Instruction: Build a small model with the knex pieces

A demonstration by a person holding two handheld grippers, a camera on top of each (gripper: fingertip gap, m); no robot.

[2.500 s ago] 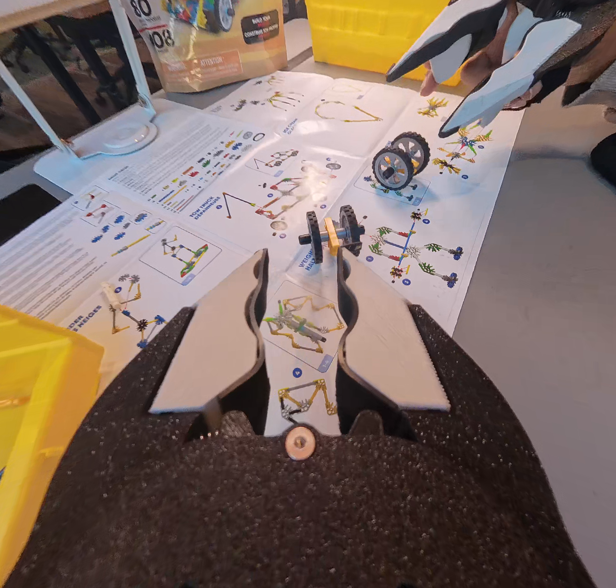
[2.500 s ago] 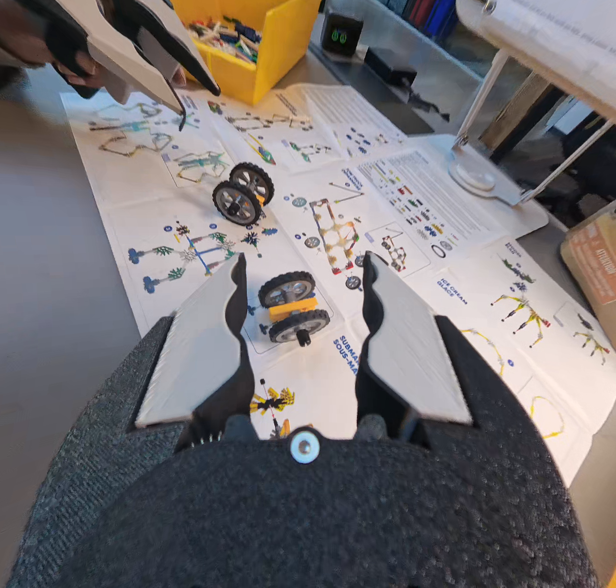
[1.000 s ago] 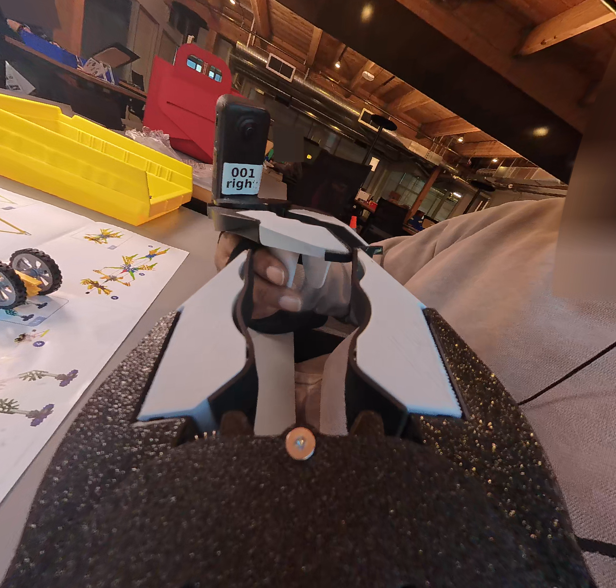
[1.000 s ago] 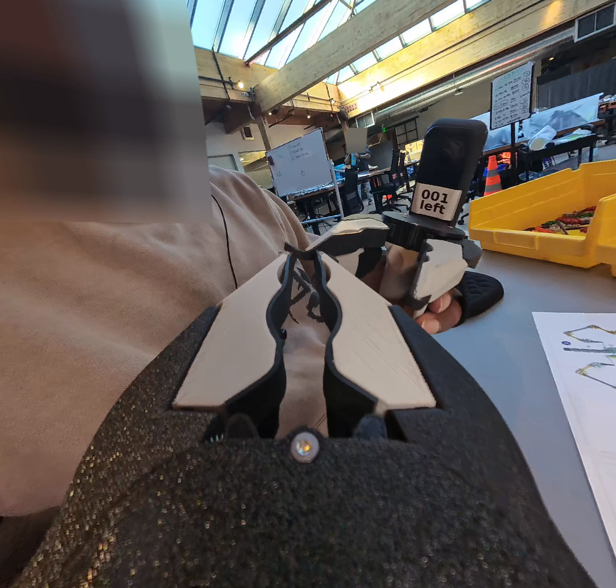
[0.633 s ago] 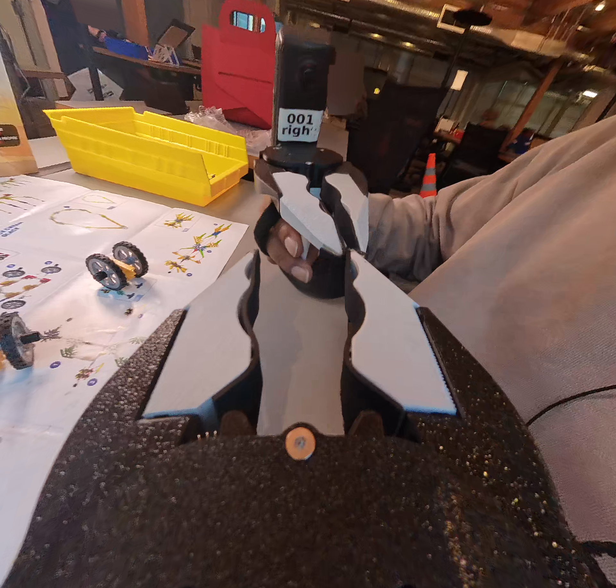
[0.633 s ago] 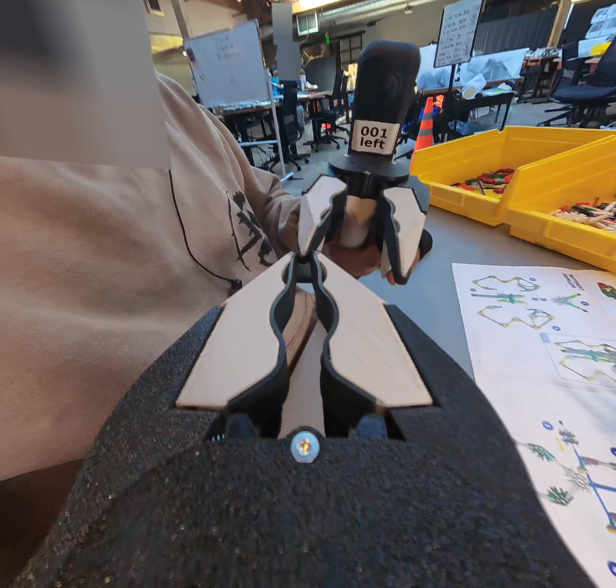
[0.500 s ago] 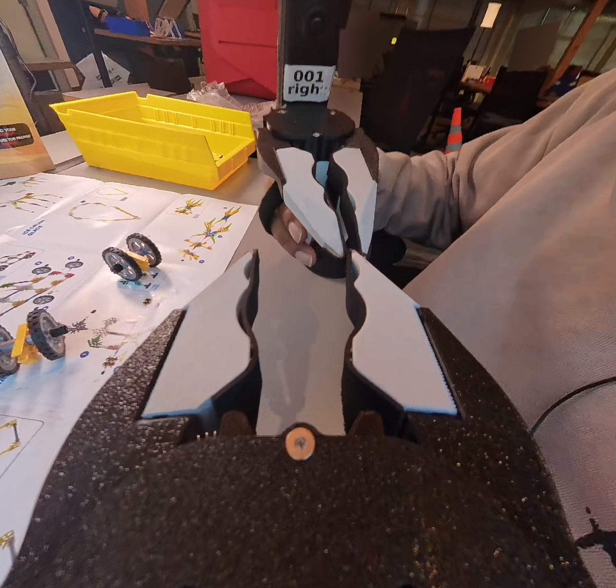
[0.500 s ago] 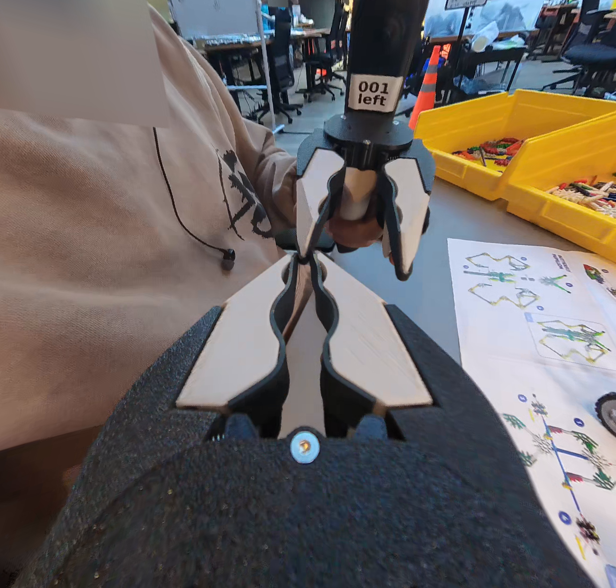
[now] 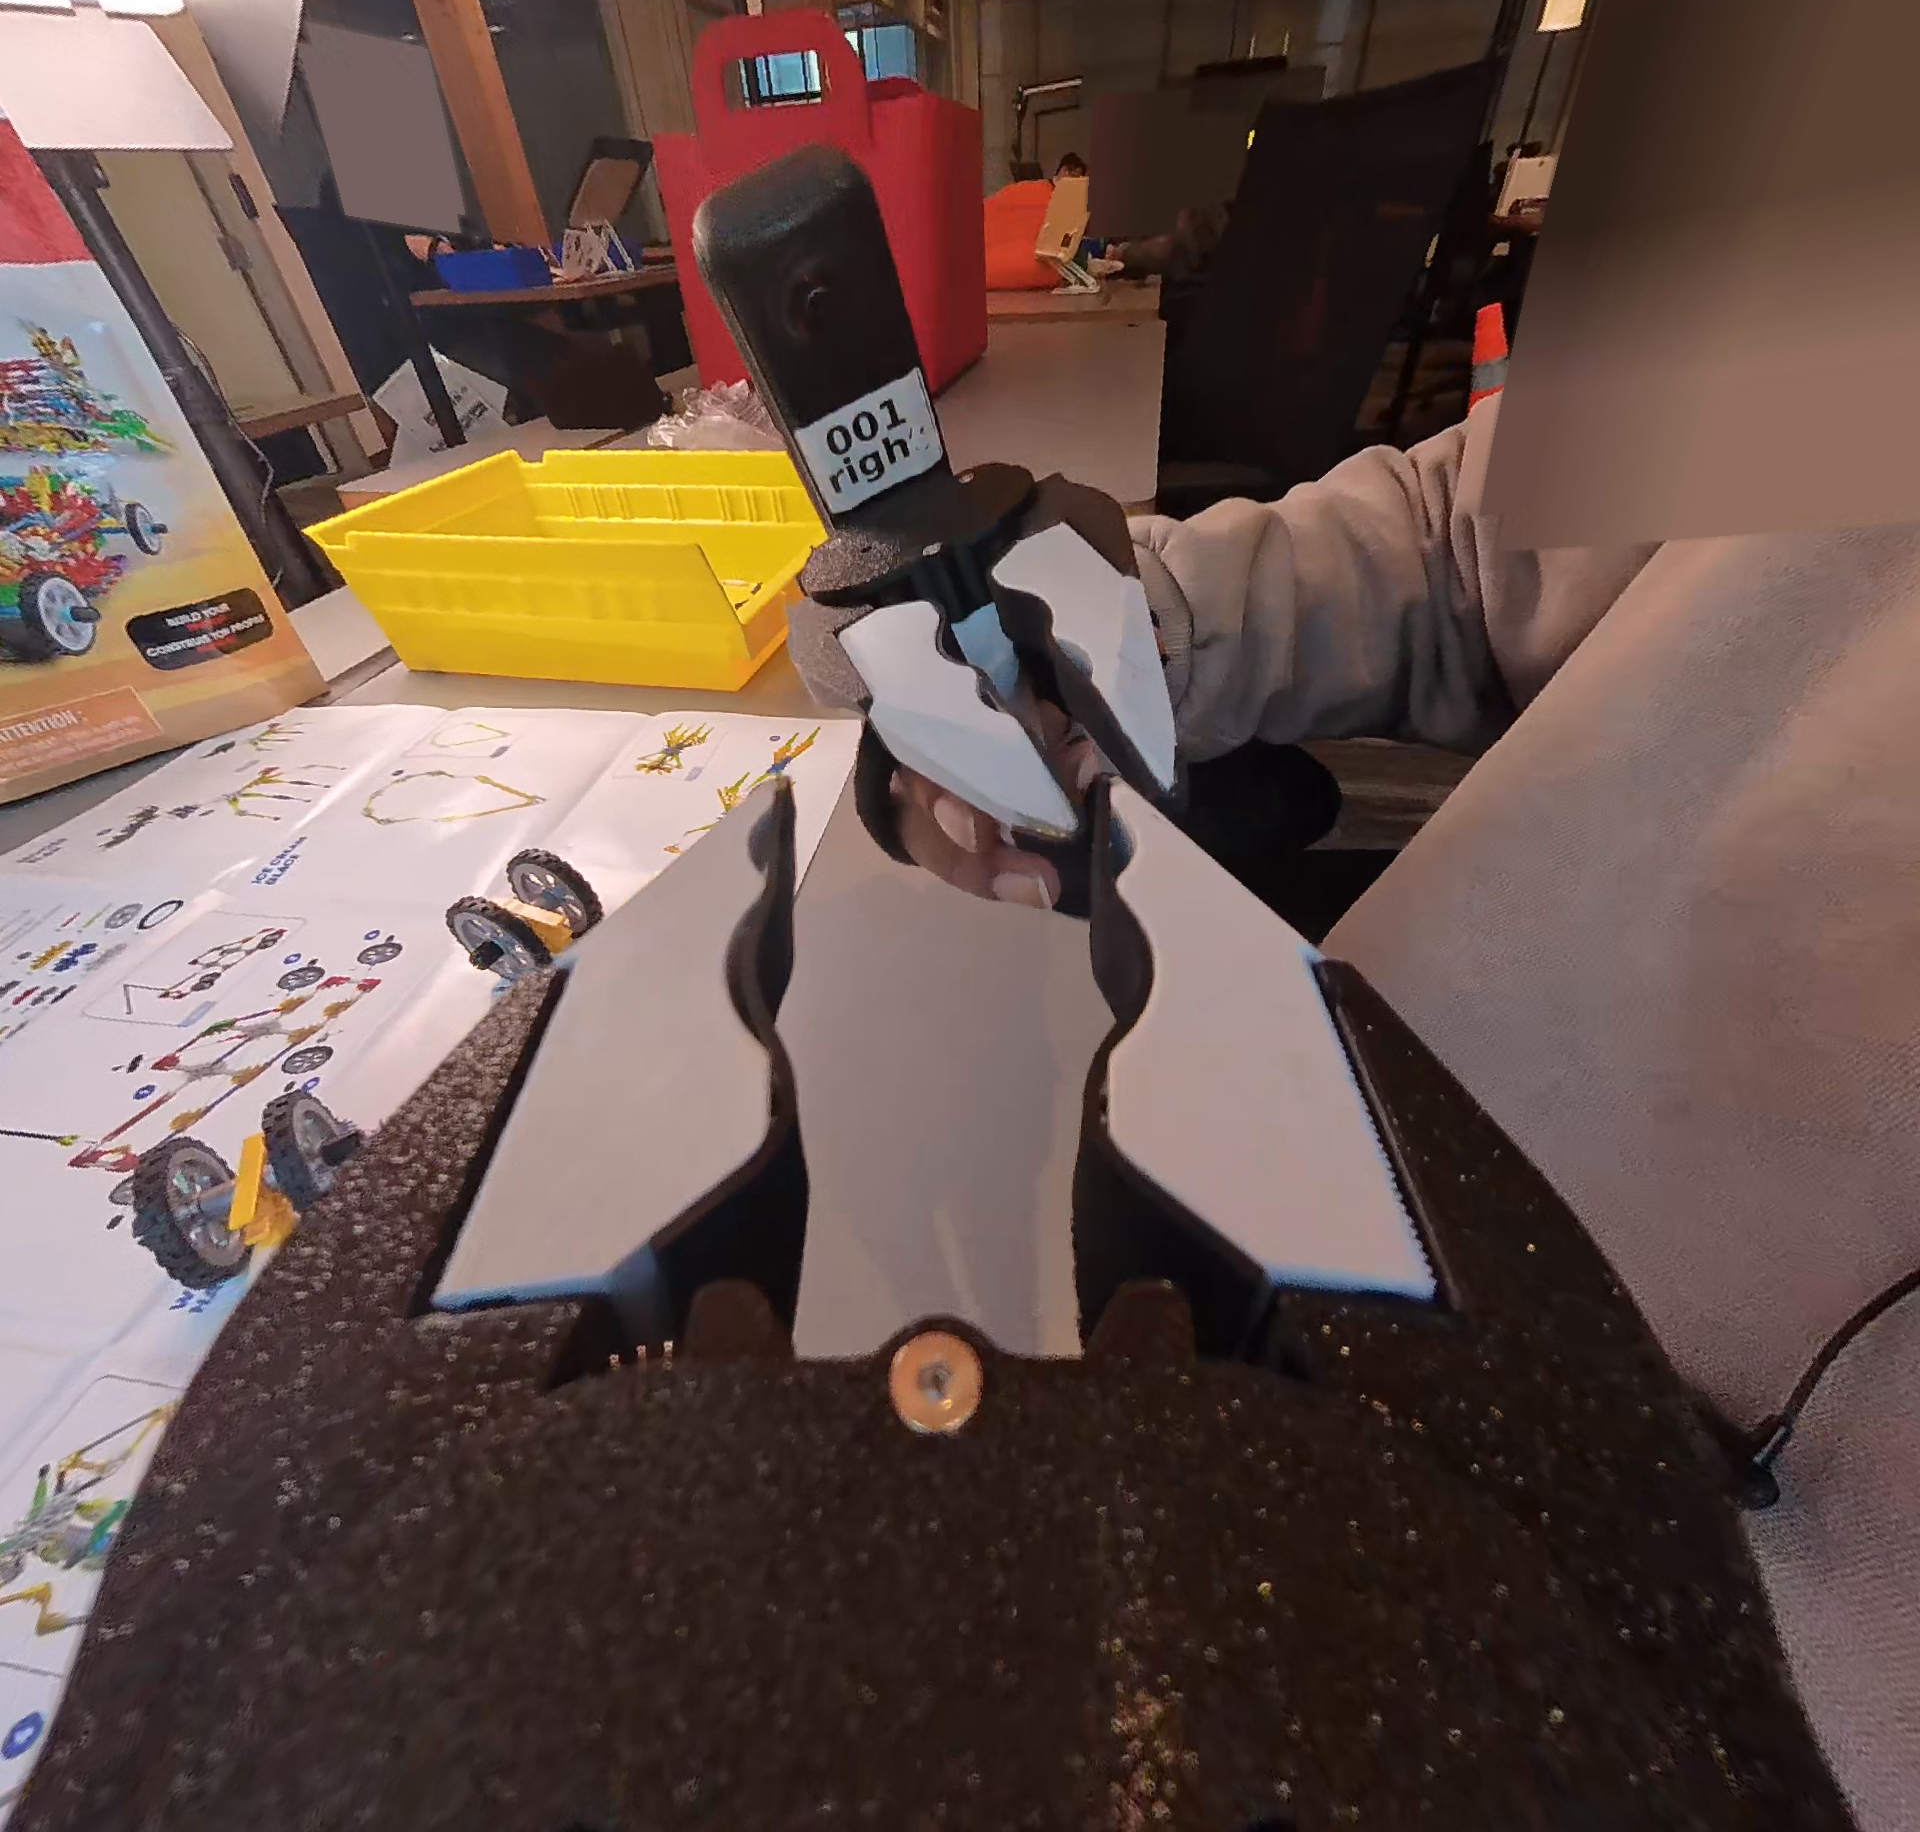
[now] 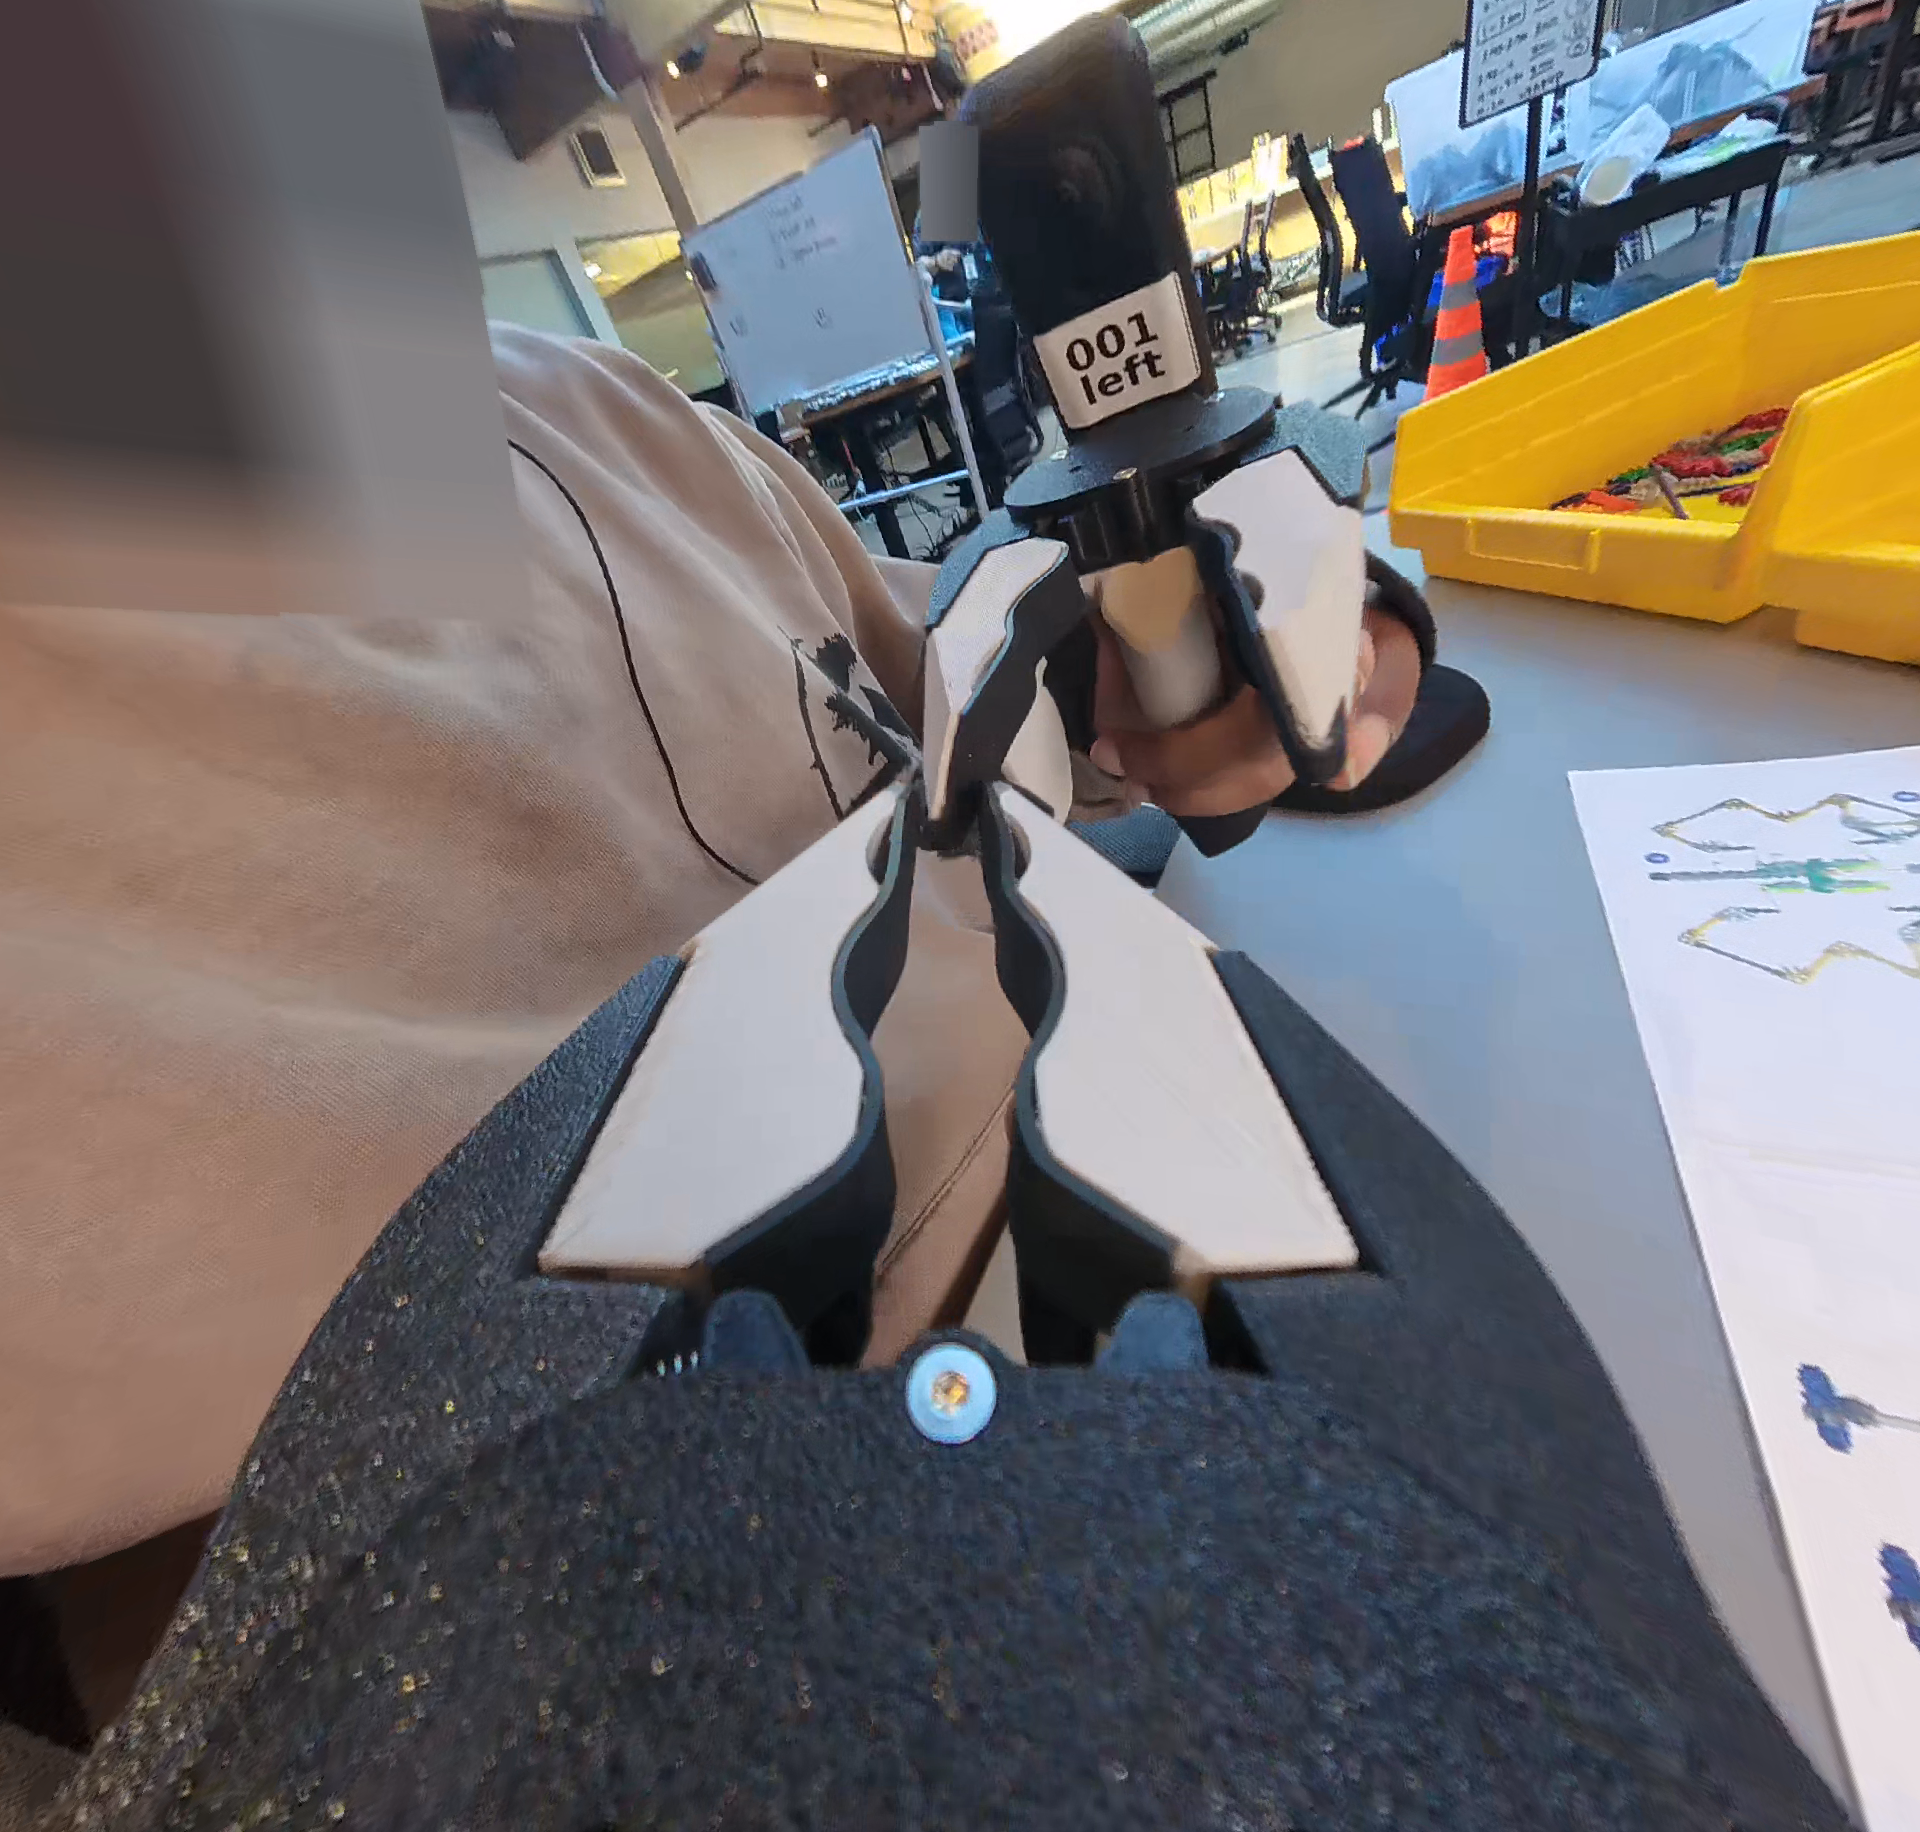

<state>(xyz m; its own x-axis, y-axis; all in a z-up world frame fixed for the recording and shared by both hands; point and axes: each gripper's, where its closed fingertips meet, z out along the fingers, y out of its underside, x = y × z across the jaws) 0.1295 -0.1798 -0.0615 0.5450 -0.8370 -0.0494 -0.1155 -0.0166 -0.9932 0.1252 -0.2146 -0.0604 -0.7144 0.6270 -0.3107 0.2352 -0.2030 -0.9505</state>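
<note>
Only the left wrist view shows two wheel assemblies (image 9: 525,915) at 9 o'clock. Left gripper (image 9: 940,800) is wide, empty; right gripper (image 10: 951,826) narrow, pinching the left's fingertip (image 10: 951,774).

The yellow bin (image 9: 582,577) looked like glossy plastic, the instruction sheet (image 9: 312,847) matt paper, and the sweatshirt (image 10: 312,795) soft beige cloth.
</note>
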